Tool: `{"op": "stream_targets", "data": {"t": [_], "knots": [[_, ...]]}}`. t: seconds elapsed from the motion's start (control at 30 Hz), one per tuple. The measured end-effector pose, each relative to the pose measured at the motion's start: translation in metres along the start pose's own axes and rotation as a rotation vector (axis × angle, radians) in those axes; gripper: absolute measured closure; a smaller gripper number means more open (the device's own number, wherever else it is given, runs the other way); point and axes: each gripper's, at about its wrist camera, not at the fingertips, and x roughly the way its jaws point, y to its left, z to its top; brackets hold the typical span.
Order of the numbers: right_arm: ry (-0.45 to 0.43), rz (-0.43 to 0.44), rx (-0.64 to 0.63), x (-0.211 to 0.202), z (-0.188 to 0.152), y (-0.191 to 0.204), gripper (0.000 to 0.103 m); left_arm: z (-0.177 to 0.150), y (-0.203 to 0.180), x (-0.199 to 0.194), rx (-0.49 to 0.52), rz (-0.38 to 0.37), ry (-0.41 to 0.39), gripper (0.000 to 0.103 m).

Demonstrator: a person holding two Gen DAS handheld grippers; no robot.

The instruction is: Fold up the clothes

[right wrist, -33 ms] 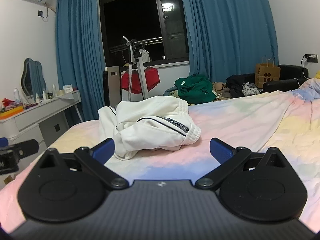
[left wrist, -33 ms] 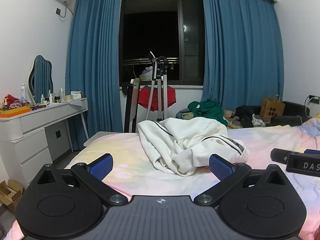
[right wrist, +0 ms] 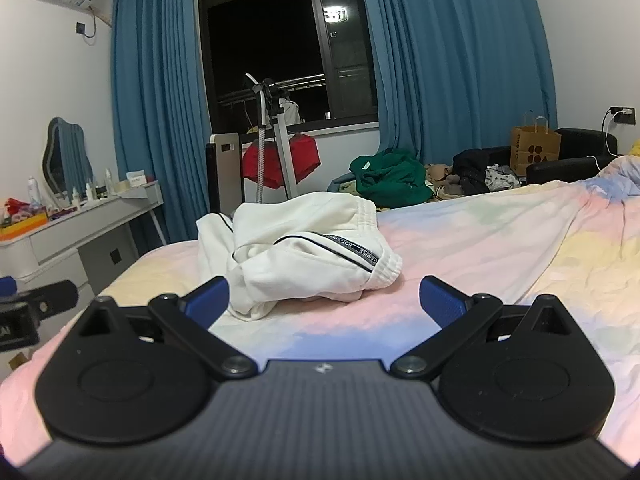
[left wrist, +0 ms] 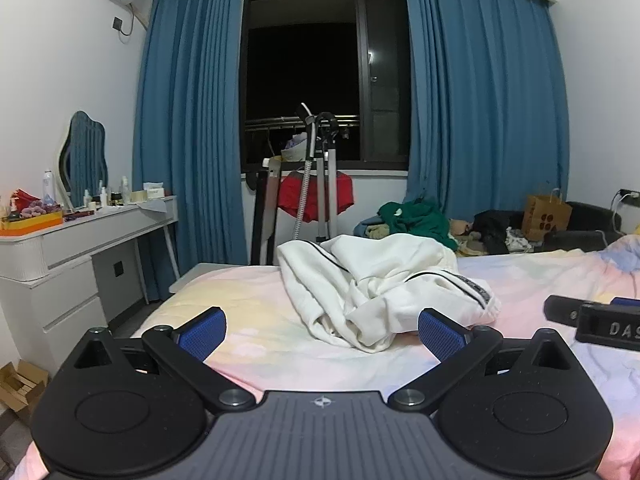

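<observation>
A crumpled white garment with dark side stripes [left wrist: 384,292] lies in a heap on the pastel bed sheet [left wrist: 256,320]. It also shows in the right wrist view [right wrist: 304,252]. My left gripper [left wrist: 322,330] is open and empty, low over the bed just short of the heap. My right gripper [right wrist: 324,300] is open and empty, also just short of the heap, to its right side. The right gripper's body shows at the right edge of the left wrist view [left wrist: 596,320]. The left gripper shows at the left edge of the right wrist view [right wrist: 28,308].
A white dresser [left wrist: 72,264] with bottles and a mirror stands left of the bed. A garment steamer with a red cloth [left wrist: 316,196] stands before the window. A pile of clothes [left wrist: 416,220], a paper bag [left wrist: 546,216] and a black sofa lie beyond the bed.
</observation>
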Motion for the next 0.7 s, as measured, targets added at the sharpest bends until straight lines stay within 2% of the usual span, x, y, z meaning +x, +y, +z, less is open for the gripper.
{"op": "stream_targets", "data": {"t": [0.33, 0.7], "knots": [[-0.016, -0.007, 0.048, -0.0084, -0.0043, -0.0089, 0.0, 0.0004, 0.0001, 0.0003, 0.002, 0.008, 0.018, 0.0], [0.014, -0.02, 0.046, 0.0014, -0.0014, -0.0061, 0.0, -0.0045, -0.0059, 0.0028, 0.009, 0.027, 0.042, 0.0]]}}
